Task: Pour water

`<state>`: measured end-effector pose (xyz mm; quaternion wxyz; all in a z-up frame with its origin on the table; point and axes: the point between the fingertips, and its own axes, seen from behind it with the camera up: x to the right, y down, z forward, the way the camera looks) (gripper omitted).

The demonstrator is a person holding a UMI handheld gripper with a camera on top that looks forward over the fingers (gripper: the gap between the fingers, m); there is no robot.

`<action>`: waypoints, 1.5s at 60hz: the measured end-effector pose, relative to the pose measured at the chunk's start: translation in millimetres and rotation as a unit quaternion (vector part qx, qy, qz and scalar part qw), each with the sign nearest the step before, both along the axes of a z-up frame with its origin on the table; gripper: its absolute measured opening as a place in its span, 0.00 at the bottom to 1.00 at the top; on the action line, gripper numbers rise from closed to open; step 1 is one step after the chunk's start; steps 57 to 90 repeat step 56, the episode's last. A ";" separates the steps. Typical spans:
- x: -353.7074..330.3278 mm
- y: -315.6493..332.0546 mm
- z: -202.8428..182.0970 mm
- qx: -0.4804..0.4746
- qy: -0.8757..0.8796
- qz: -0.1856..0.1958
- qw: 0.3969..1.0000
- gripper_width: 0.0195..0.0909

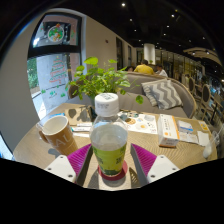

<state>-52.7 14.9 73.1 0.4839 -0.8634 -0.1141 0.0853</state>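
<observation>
Between claw [111, 160] fingers, capped bottle [108, 140].

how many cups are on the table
1: a paper cup stands on the table, to the left of the bottle that is held between the gripper fingers. Others may be hidden behind the bottle or plant.

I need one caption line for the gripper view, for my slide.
Hand-held gripper shut on a water bottle, paper cup nearby on the table, before pouring.
</observation>
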 end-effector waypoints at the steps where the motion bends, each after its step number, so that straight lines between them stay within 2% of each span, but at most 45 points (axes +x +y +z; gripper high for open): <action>1: 1.9 -2.5 1.8 -0.004 -0.001 -0.005 1.000 0.86; 2: 3.2 -5.5 4.0 -0.008 -0.001 -0.009 1.000 0.92; 3: 5.6 -8.8 6.9 -0.011 -0.001 -0.015 1.000 0.94; 5: 8.0 -16.2 15.0 -0.018 0.002 -0.022 1.000 0.92; 13: 21.8 -60.0 54.9 -0.029 -0.011 -0.061 0.998 0.93; 23: 33.5 -149.0 102.6 -0.058 -0.047 -0.119 0.990 0.92; 33: 24.1 -231.0 130.9 -0.077 -0.067 -0.141 0.985 0.92; 41: 19.9 -268.7 140.1 -0.084 -0.069 -0.153 0.982 0.92; 56: 25.5 -291.4 143.5 -0.082 -0.074 -0.177 0.978 0.93; 90: 25.5 -291.4 143.5 -0.082 -0.074 -0.177 0.978 0.93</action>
